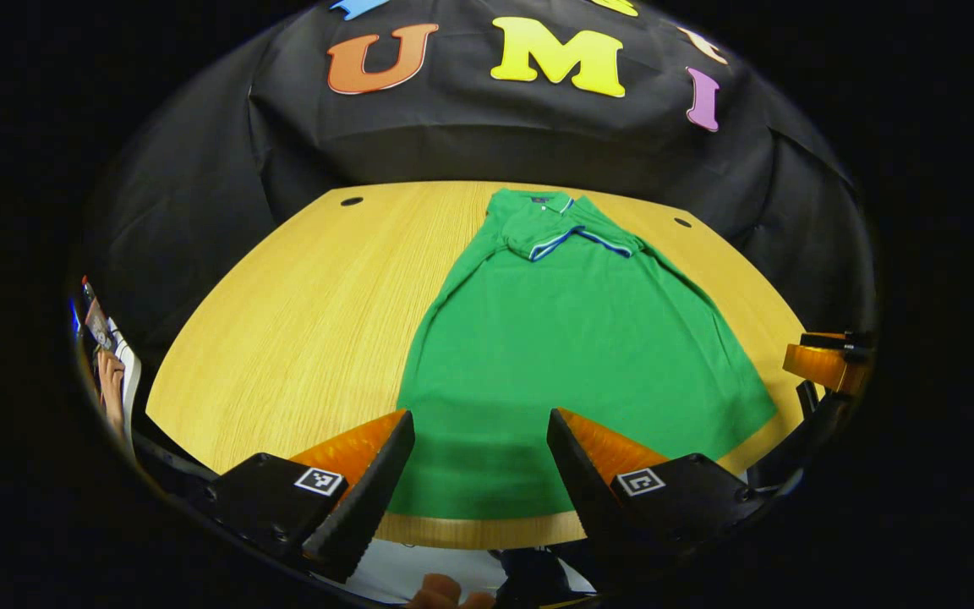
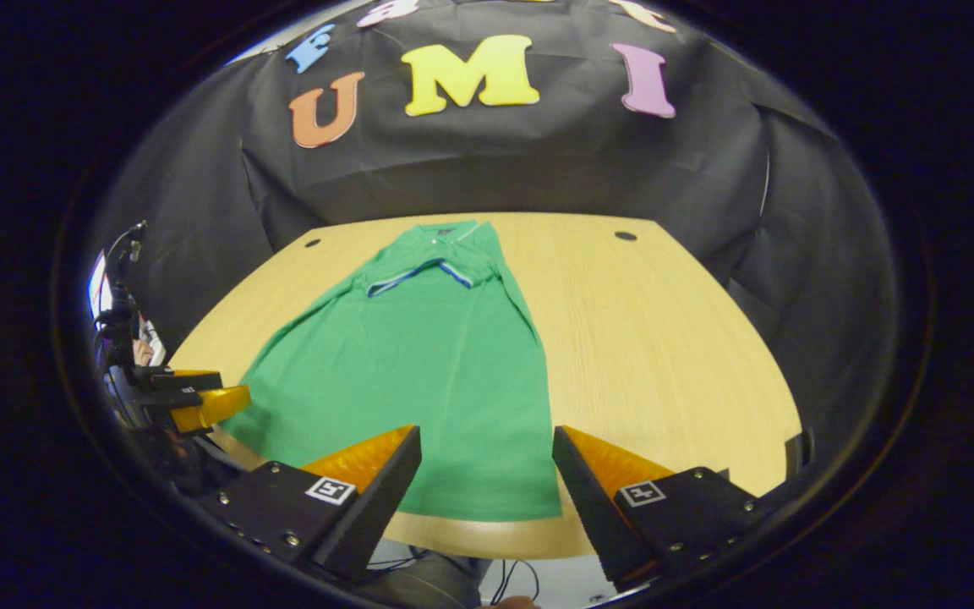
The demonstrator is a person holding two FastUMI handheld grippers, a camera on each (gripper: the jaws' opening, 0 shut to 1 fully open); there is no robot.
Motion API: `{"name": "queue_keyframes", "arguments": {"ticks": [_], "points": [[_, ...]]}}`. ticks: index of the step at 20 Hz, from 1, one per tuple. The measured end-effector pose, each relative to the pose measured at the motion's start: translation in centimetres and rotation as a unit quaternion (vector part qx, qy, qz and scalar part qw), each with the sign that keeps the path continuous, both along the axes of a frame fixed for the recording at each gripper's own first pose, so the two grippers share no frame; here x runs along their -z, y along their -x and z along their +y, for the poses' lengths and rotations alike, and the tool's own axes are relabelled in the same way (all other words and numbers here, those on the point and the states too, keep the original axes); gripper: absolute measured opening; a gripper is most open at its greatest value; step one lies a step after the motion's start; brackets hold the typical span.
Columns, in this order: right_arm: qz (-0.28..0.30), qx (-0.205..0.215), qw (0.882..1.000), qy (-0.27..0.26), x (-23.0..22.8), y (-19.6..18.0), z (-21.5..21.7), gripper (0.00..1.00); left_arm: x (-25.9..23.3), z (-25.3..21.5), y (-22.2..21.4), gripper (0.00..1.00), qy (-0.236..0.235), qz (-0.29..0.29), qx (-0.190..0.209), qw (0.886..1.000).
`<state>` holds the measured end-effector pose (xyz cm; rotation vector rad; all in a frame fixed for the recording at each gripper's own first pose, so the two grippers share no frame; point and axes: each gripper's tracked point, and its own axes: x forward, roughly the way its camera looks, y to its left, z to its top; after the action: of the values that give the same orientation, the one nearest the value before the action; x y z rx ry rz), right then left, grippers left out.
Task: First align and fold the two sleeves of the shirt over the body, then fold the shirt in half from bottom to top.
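Both sleeves already lie folded across the green shirt (image 1: 571, 355) flat on the table (image 1: 301, 321), and the spread left tool (image 1: 480, 440) and spread right tool (image 2: 487, 452) hovering at its hem risk pinching one layer, skewing the fold.

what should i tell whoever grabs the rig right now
Left claw: open, empty, above the shirt's bottom hem at the near table edge.
Right claw: open, empty, above the hem's other corner.
Shirt lies flat, collar at the far end.
Done: both sleeves folded across the chest.
Left: grip the bottom hem with both claws and fold it up to the collar.
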<state>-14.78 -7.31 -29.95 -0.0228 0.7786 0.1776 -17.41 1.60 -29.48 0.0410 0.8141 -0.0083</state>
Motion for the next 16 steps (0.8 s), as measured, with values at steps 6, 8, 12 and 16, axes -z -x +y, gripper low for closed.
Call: {"name": "queue_keyframes", "arguments": {"ticks": [6,8,12,16], "points": [[0.043,0.027,0.999,0.019,4.3,0.4,-1.1,0.97,2.4,1.5,0.8,1.0,-0.016,0.033,-0.015,0.999],[0.055,0.026,0.998,0.031,5.5,0.7,-1.2,0.97,3.4,1.6,1.6,1.0,-0.013,0.055,-0.019,0.998],[0.074,0.017,0.996,0.05,7.0,1.3,-1.1,0.98,3.3,1.6,1.3,1.0,-0.017,0.05,-0.03,0.998],[0.088,0.019,0.995,0.052,7.3,1.6,-0.8,1.0,3.3,1.7,1.3,1.0,-0.017,0.042,-0.044,0.998]]}}
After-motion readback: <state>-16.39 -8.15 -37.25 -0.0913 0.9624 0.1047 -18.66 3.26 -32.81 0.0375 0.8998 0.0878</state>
